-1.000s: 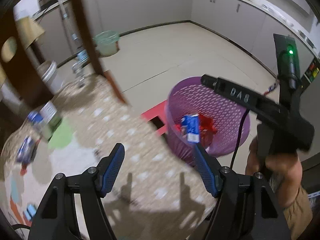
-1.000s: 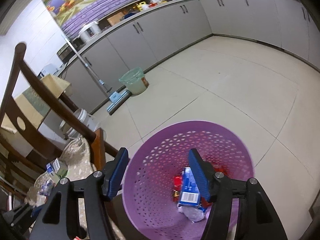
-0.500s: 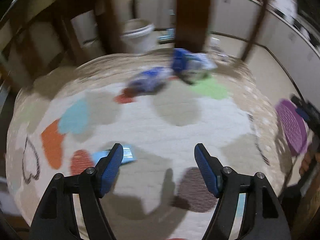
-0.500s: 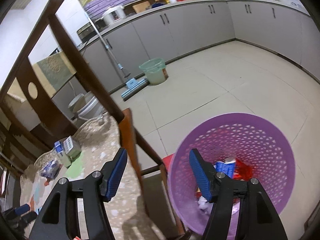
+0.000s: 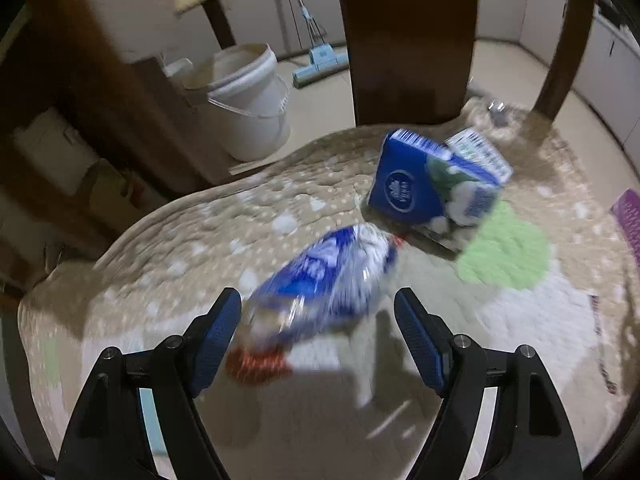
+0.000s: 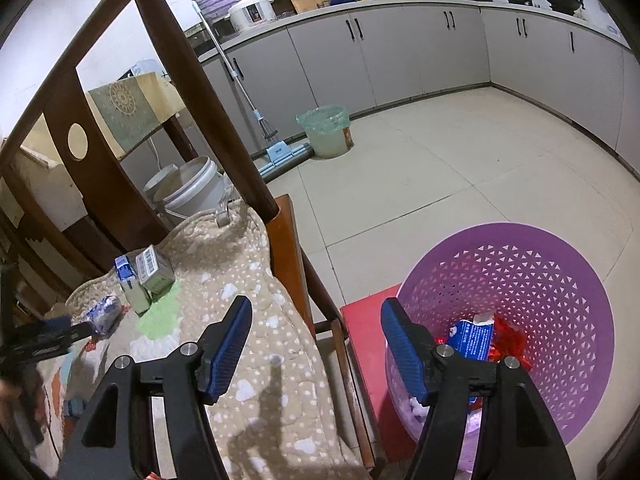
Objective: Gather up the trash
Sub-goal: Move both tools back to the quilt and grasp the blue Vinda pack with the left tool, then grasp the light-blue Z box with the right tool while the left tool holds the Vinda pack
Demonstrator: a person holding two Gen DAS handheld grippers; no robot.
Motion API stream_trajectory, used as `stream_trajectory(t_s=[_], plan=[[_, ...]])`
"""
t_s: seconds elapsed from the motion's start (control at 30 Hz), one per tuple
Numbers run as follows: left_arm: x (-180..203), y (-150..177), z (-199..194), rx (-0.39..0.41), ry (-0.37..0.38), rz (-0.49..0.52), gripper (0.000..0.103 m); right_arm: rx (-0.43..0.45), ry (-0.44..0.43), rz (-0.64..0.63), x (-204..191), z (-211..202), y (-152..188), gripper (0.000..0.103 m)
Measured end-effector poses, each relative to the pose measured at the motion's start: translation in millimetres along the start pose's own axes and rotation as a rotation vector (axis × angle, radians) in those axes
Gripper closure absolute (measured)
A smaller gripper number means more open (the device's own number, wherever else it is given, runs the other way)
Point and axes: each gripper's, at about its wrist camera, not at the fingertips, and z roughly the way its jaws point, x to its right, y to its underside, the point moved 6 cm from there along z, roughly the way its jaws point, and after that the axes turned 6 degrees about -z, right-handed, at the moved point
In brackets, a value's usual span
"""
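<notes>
The purple basket (image 6: 520,312) on the floor by the chair already holds a blue carton (image 6: 470,338) and red wrappers, so part of the collecting looks done. Left on the quilted chair cushion (image 5: 200,240): a blue box (image 5: 424,184) near its back edge and a blue-and-white bag (image 5: 328,280) toward the middle. The left claw (image 5: 318,344) is spread wide with the bag between its fingers, not pinched. The right claw (image 6: 316,344) is spread and empty, between cushion and basket. The chair's back posts stand close behind the box.

Your quilted cover (image 5: 168,248) carries a crumpled blue wrapper (image 5: 324,280) and, beyond it, a tilted blue carton (image 5: 424,184). The purple basket (image 6: 560,280) stands on the tiled floor (image 6: 460,168).
</notes>
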Motion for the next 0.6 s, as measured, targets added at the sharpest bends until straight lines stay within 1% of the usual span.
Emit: stream_trajectory(t_s=[0.07, 0.1, 0.13, 0.17, 0.2, 0.3, 0.37, 0.47, 0.53, 0.57, 0.6], plan=[[-2.1, -1.5, 14.9, -0.03, -0.03, -0.002, 0.025, -0.005, -0.002, 0.002, -0.1, 2.2, -0.7, 0.032], [-3.9, 0.4, 19.0, -0.046, -0.041, -0.007, 0.028, -0.009, 0.0, -0.001, -1.5, 3.7, -0.7, 0.032], [-6.3, 3.2, 19.0, -0.05, -0.044, -0.024, 0.049, -0.012, 0.001, -0.008, -3.5, 5.4, -0.6, 0.032], [-8.5, 6.8, 16.2, -0.05, -0.038, -0.042, 0.062, -0.015, 0.0, -0.013, -5.7, 6.6, -0.2, 0.032], [-11.3, 11.2, 11.7, -0.056, -0.029, -0.06, 0.066, -0.017, -0.002, -0.021, -8.7, 8.0, 0.3, 0.032], [-21.0, 28.5, -15.3, -0.049, 0.082, -0.149, 0.069, -0.024, -0.008, -0.05, -19.2, 11.5, 2.5, 0.032], [-29.4, 40.4, -34.9, -0.029, 0.105, -0.19, 0.069, -0.031, -0.017, -0.069, -27.2, 13.5, 5.3, 0.032], [-47.7, 66.5, -69.4, 0.016, 0.099, -0.249, 0.069, -0.043, -0.037, -0.095, -39.7, 15.9, 11.6, 0.032], [-61.6, 85.6, -90.1, 0.044, 0.093, -0.293, 0.068, -0.052, -0.067, -0.113, -51.5, 16.3, 19.5, 0.032], [-69.5, 96.5, -99.0, 0.056, 0.088, -0.316, 0.068, -0.057, -0.084, -0.12, -56.4, 15.8, 22.9, 0.032], [-76.0, 107.7, -105.6, 0.064, 0.081, -0.334, 0.068, -0.071, -0.134, -0.138, -68.8, 14.1, 29.5, 0.032]])
